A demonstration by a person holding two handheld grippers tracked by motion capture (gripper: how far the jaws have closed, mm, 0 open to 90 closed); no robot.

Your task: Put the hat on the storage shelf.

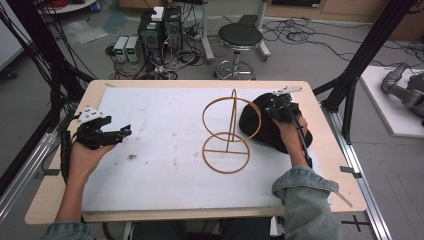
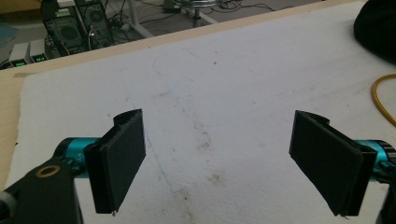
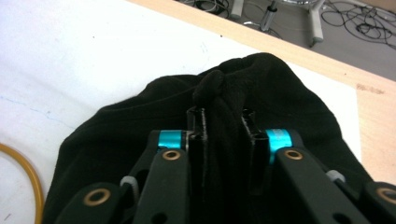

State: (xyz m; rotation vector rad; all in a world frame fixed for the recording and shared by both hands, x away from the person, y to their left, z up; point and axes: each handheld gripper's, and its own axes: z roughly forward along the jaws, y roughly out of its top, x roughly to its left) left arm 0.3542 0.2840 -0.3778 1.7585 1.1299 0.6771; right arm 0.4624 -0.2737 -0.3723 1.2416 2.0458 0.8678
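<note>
High view. Wooden table (image 1: 320,120) with a white sheet (image 1: 165,165) over most of its top; the sheet is scuffed, with a dark stain left of centre. Grey floor behind, strewn with cables. Computer towers (image 1: 160,30) at upper centre, a black round stool (image 1: 239,37) just right of them, black frame posts at both sides. Centre of frame: a yellow wire stand (image 1: 227,132), one ring flat on the sheet and one upright ring above it on a thin post. Touching its right side, a black cloth hat (image 1: 265,132) lies on the sheet, right of centre. The right gripper (image 1: 276,111) sits on top of the hat, hand behind it, denim sleeve (image 1: 305,192) at lower right. The left gripper (image 1: 122,132) is at the left of the frame, over the sheet, well apart from the stand.

Left gripper view. Jaws spread wide, nothing between them; bare stained sheet (image 2: 210,116) below. Table edge across the top, towers at upper left. Edge of the hat at upper right, an arc of the yellow wire at the right edge.

Right gripper view. Jaws stand narrow, pinching a raised fold of the black hat (image 3: 261,88) between them. White sheet at upper left, wooden table edge at right, yellow wire at lower left.

No containers on the table.
</note>
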